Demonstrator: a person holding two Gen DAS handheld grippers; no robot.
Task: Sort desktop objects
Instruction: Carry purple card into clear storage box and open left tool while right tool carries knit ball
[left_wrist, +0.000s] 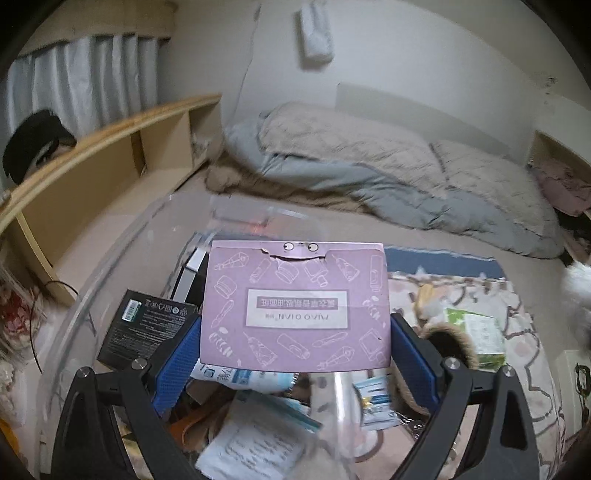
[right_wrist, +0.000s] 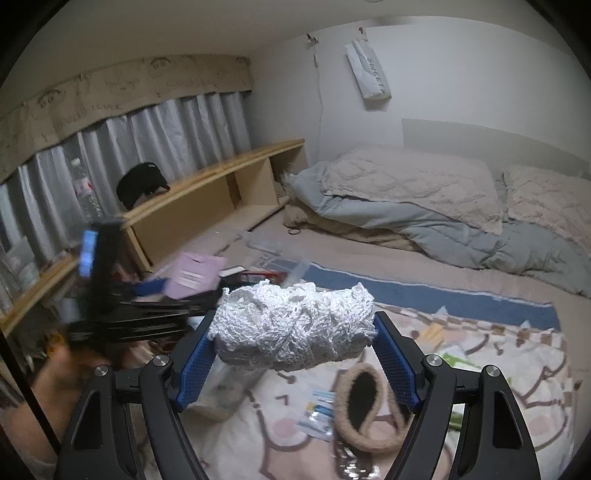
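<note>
Sorting, partly done, by our reading. In hand: a purple box (left_wrist: 295, 306) clamped between the pads of our left tool (left_wrist: 295, 343), hanging over the clear plastic bin (left_wrist: 110, 258); a white knitted bundle (right_wrist: 295, 325) gripped by our right tool (right_wrist: 295, 354), raised beside that bin. Already in the bin: a black box (left_wrist: 144, 328), packets and papers. Left to sort, on the patterned blanket (right_wrist: 517, 369) just beyond the bin: a furry slipper (right_wrist: 365, 410), a green packet (left_wrist: 480, 336), small sachets (right_wrist: 317, 410).

Grey curtains (right_wrist: 155, 129), wooden shelf (right_wrist: 221, 184), rumpled bedding (right_wrist: 443, 206), white wall (right_wrist: 461, 66).
</note>
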